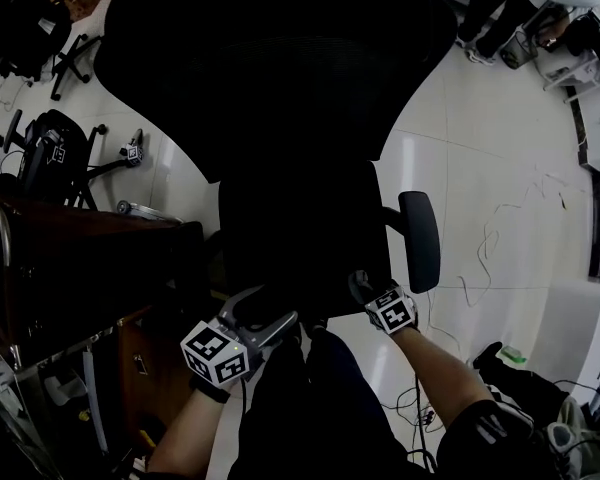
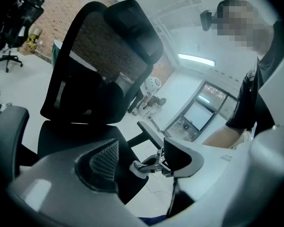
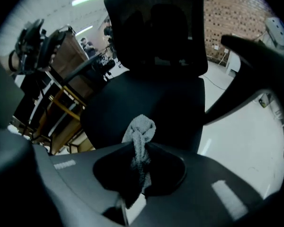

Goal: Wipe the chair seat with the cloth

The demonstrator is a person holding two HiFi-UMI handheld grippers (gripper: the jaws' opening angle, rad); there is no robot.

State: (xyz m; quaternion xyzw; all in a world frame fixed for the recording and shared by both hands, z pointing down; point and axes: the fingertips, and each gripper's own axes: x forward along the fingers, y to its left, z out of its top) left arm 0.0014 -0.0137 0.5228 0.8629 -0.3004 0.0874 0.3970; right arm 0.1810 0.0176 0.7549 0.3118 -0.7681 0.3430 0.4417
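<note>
Right fingers (image 3: pixel 169 168) pinch the cloth (image 3: pixel 141 130), lengthwise toward the chair seat (image 3: pixel 149 100); left fingers (image 2: pixel 102 160) spread.

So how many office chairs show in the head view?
3: the nearest chair, centre; a second chair, far upper left; a third chair, left. Others may be hidden.

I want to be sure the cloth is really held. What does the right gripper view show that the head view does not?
Only the right gripper view shows the grey cloth, pinched between the jaws of the right hand-held gripper. Only the head view shows the person's forearms and a cable lying on the floor. Both show the black chair and the right hand-held gripper.
</note>
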